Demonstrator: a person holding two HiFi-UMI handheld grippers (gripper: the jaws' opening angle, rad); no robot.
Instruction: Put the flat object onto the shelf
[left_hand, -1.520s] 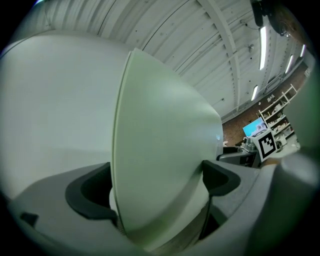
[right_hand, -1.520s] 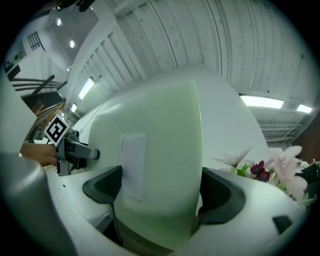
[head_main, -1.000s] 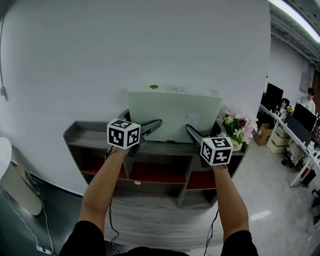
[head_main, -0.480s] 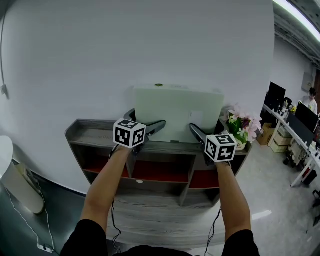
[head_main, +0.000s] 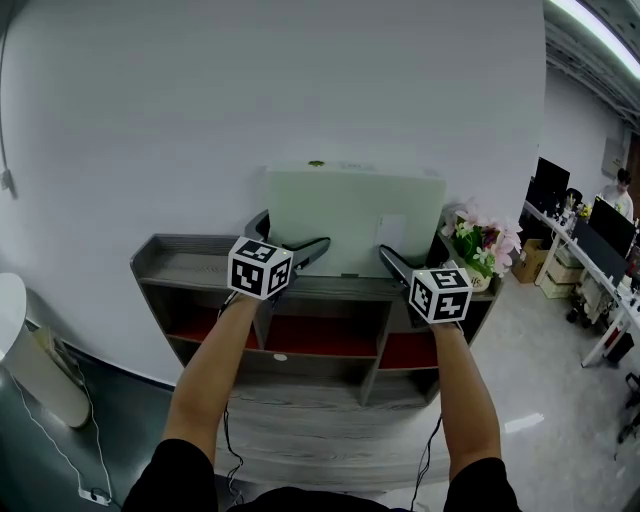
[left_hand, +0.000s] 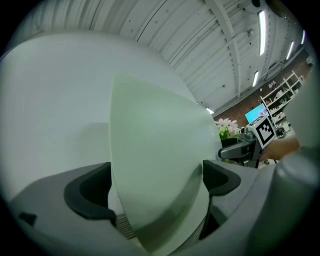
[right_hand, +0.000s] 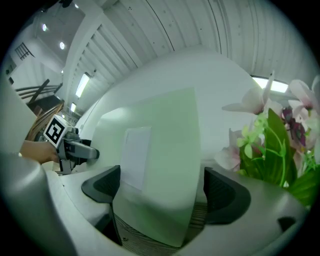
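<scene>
While upright, board (head_main: 355, 215) inside open left gripper (head_main: 290, 235)

The flat board (head_main: 350, 215) stands upright on top of the shelf (head_main: 185, 268), close against the wall (head_main: 300, 90), so no way round shows behind it. Its left edge sits between the parted jaws of the left claw (head_main: 287, 236) and its right edge between those of the right claw (head_main: 412, 256) (both pairs stand wider than the board is thick). A bunch of flowers (head_main: 482, 245) crowds the right claw's outer side. Left of the left claw the shelf top lies bare to its raised end. Open air lies on the person's side of both claws.
</scene>
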